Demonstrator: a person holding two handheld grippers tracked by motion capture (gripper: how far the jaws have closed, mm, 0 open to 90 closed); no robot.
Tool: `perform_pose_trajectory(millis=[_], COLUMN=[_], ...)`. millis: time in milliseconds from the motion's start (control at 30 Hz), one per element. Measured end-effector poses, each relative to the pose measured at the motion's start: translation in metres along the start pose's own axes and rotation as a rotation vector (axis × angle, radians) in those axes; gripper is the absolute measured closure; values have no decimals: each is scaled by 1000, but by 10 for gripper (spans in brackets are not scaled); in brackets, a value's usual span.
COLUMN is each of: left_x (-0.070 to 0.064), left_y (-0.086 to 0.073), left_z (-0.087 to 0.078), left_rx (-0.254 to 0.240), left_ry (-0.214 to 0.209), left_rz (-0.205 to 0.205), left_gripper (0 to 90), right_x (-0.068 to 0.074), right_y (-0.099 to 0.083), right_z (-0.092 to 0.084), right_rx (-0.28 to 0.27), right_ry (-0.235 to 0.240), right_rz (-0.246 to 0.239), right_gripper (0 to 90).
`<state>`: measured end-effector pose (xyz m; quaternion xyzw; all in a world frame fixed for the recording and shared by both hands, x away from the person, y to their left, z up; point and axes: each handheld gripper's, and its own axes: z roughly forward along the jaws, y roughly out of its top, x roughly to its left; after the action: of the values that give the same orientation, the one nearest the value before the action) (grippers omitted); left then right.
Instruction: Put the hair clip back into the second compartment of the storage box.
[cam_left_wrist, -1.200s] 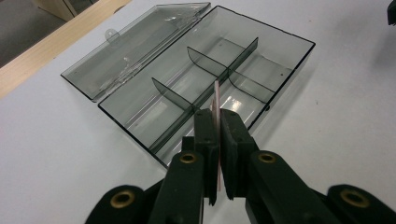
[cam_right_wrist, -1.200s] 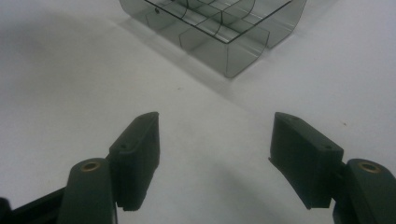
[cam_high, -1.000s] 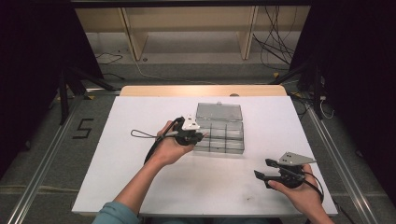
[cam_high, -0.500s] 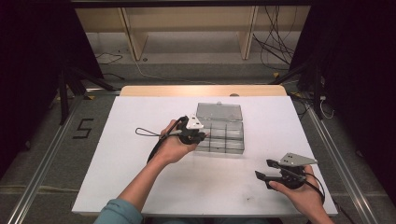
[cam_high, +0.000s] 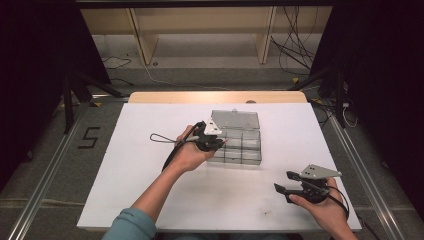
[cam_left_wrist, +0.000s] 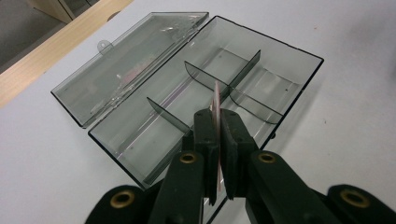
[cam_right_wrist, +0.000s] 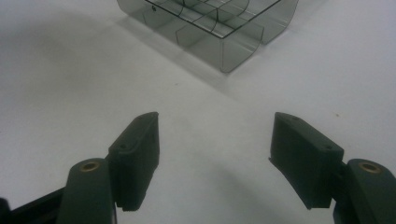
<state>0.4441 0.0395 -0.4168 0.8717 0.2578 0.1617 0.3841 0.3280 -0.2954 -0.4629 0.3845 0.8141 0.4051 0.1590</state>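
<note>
Since a second ago the left gripper (cam_left_wrist: 217, 140), jaws clamped on a thin plate (cam_left_wrist: 216, 100), probably a divider, has edged over the open compartment box (cam_left_wrist: 261, 84) just ahead, suggesting insertion, while the right gripper (cam_right_wrist: 215, 158) rests wide apart on the worktop (cam_high: 150, 190).

The white table (cam_high: 150, 165) carried one thing directly: a clear smoky plastic compartment box (cam_high: 240, 147), sitting near the middle, a bit toward the far edge. Its hinged lid (cam_high: 235, 120) lay open flat on the tabletop, toward the wooden far edge (cam_high: 215, 97).
</note>
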Motion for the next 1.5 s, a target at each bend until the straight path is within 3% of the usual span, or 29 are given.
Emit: perform_pose_trajectory(millis=[967, 1500], left_x=[-4, 0], left_y=[26, 27], left_z=[23, 36], left_rx=[17, 34], left_ry=[-8, -3], left_rz=[28, 18], left_gripper=[858, 858], right_x=[-1, -1], right_y=[-1, -1], right_z=[-1, 0], right_rx=[0, 1], right_ry=[-1, 0], right_rz=[-2, 1], right_gripper=[337, 336])
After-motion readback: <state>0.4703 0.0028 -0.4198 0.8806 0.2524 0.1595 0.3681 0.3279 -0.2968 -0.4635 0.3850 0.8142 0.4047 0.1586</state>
